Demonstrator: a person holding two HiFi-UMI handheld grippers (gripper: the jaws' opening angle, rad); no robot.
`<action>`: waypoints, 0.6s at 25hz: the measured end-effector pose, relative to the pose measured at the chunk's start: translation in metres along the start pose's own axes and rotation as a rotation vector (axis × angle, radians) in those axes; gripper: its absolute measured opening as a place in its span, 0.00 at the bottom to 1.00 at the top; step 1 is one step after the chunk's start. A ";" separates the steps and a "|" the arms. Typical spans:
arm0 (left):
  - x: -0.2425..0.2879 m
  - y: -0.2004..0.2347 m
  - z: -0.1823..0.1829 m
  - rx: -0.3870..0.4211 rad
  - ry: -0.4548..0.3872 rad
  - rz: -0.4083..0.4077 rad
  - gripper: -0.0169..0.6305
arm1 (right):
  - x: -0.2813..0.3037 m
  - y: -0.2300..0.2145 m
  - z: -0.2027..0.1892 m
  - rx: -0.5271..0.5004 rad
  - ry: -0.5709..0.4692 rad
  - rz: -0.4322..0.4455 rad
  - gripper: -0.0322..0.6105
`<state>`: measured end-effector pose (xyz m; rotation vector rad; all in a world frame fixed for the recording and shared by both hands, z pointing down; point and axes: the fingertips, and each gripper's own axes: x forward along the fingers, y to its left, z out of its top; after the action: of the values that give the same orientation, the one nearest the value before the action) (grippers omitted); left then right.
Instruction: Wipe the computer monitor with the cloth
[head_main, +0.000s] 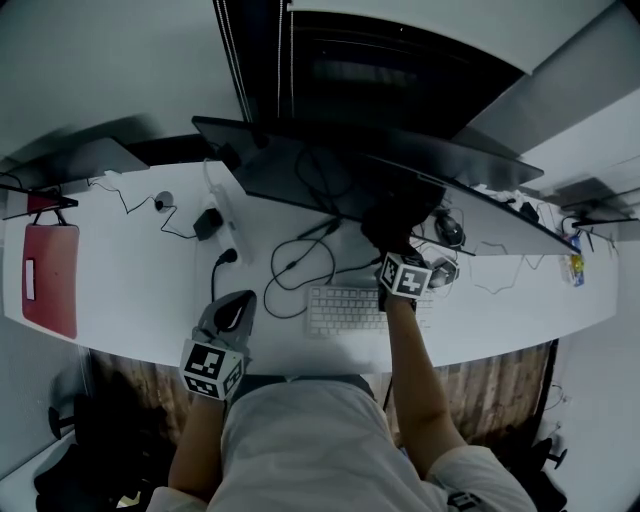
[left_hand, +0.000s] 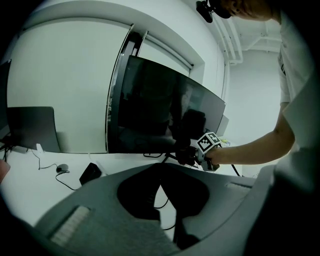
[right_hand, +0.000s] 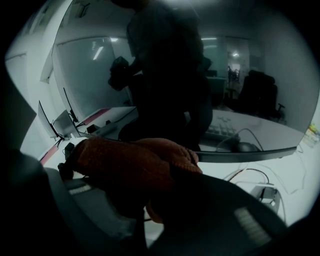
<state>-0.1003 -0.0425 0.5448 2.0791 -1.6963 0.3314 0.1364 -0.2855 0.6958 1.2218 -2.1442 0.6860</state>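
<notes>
Monitor (head_main: 330, 170): wide, dark, switched-off screen standing along the back of the desk; the right gripper view shows a person's dim reflection in it.
Desk (head_main: 130, 270): long white top, with loose cables (head_main: 300, 265) looping across the middle.
Red mat (head_main: 50, 280): flat at the desk's far left end, well apart from the work.
Keyboard (head_main: 345, 310): white, near the front edge, just below the monitor's middle.
Right tongs (head_main: 392, 235): held out over the keyboard at arm's length, tips at the lower edge of the screen. Clamped on the cloth; the left gripper view shows them (left_hand: 185, 155) right in front of the dark panel.
Left tongs (head_main: 232, 310): low over the front edge of the desk, left of the keyboard, pointing toward the monitor. Tips (left_hand: 162, 172) together, gripping nothing.
Cloth (right_hand: 125, 162): orange-brown knit, bunched between the right tongs, bulging out past them at the screen's bottom edge. Looks pressed there; actual contact not certain.
Power brick (head_main: 208, 222): black, on the desk below the monitor's left end.
Mouse (head_main: 450, 230): dark, right of the right tongs, under the screen's edge.
</notes>
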 end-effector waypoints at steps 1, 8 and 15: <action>-0.003 0.005 -0.001 -0.002 -0.001 0.003 0.04 | 0.002 0.006 0.000 -0.006 0.003 -0.008 0.11; -0.024 0.042 -0.005 -0.025 -0.010 0.026 0.04 | 0.015 0.044 0.005 -0.039 0.022 -0.050 0.11; -0.045 0.080 -0.013 -0.055 -0.018 0.054 0.04 | 0.035 0.097 0.010 -0.070 0.032 -0.023 0.11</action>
<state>-0.1865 -0.0091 0.5506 2.0054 -1.7548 0.2807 0.0345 -0.2691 0.6979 1.1890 -2.1070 0.6111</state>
